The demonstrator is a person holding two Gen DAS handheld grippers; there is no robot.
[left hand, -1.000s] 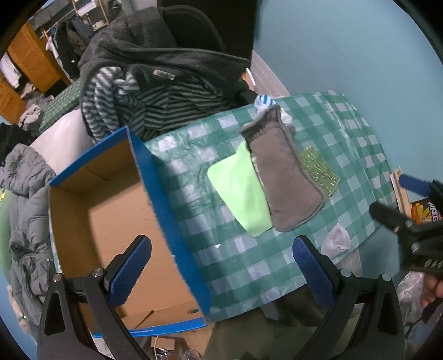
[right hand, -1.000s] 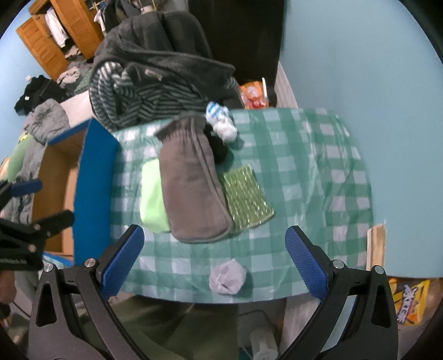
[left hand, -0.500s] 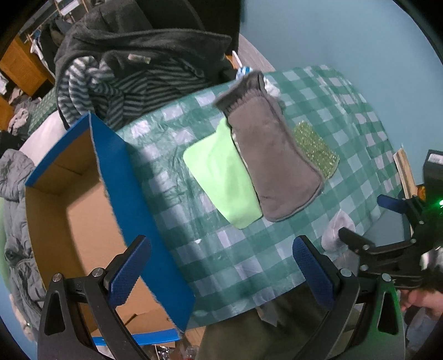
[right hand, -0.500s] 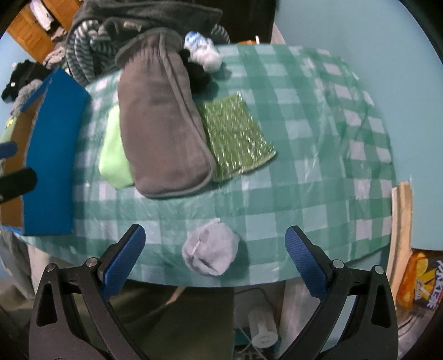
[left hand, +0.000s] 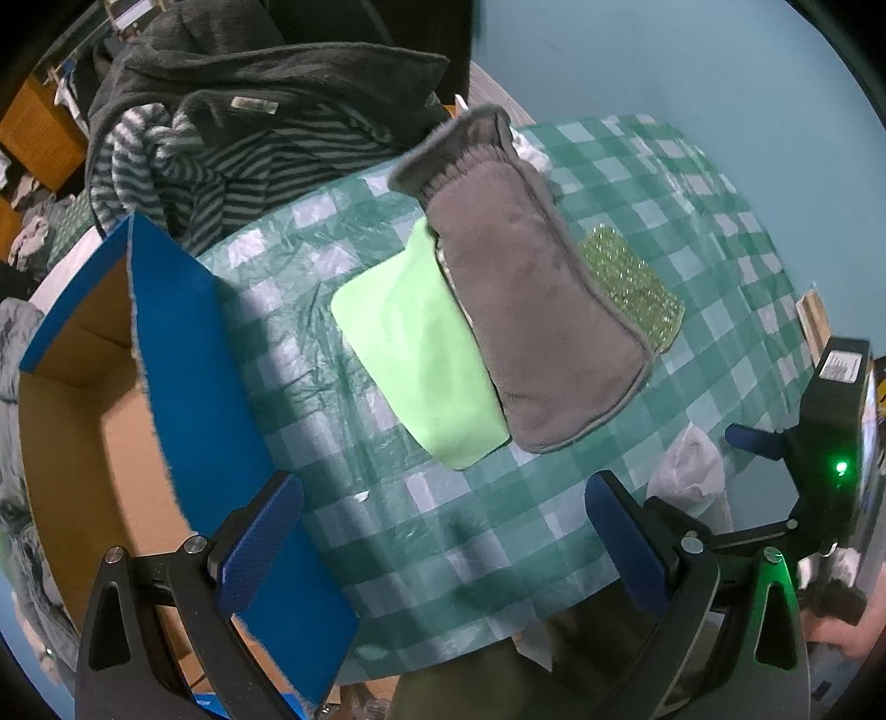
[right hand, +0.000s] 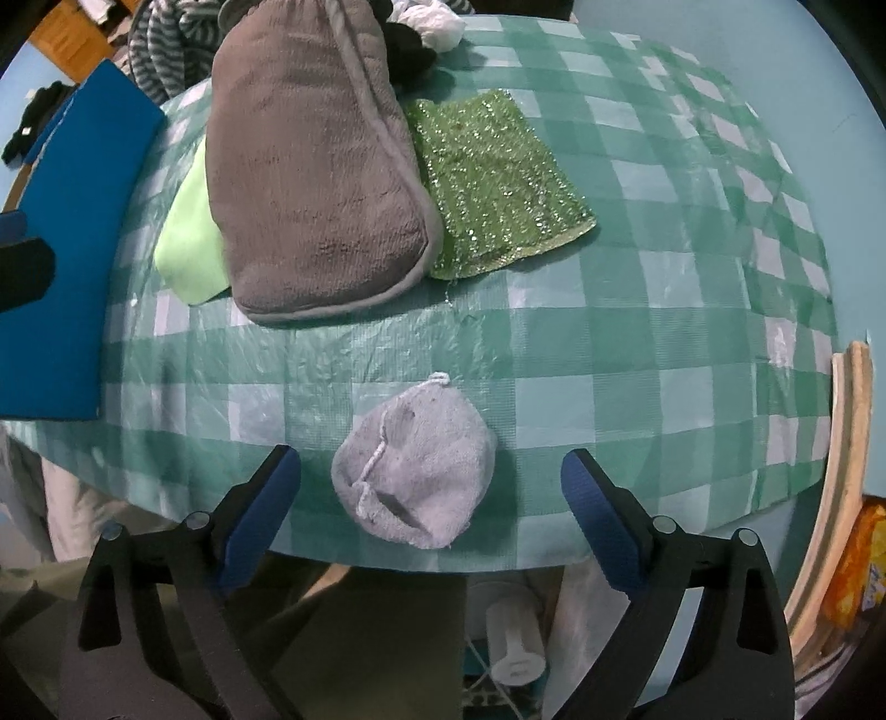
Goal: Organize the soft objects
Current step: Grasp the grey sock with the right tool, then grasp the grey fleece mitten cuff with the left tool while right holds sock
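Note:
A small pale grey balled cloth (right hand: 415,471) lies near the front edge of the green checked table (right hand: 637,310). My right gripper (right hand: 432,459) points down over it. Its jaws are closing, and the cloth lies between the blue pads without touching them. Farther back, a grey plush pouch (right hand: 315,183) overlaps a light green cloth (right hand: 185,255) and a glittery green cloth (right hand: 498,188). My left gripper (left hand: 443,482) hangs open and empty above the table's front left, short of the light green cloth (left hand: 421,354). The balled cloth (left hand: 689,471) also shows at the right of the left wrist view.
An open cardboard box with blue outer walls (left hand: 210,399) stands against the table's left side. Striped and dark clothing (left hand: 238,127) is heaped behind the table. White and black soft items (right hand: 426,27) lie at the far edge. A wooden piece (right hand: 847,443) leans at the right.
Both grippers have sunk toward the table. The right one came down over the pale grey balled cloth, which now lies between its fingers, and its jaws have narrowed a little.

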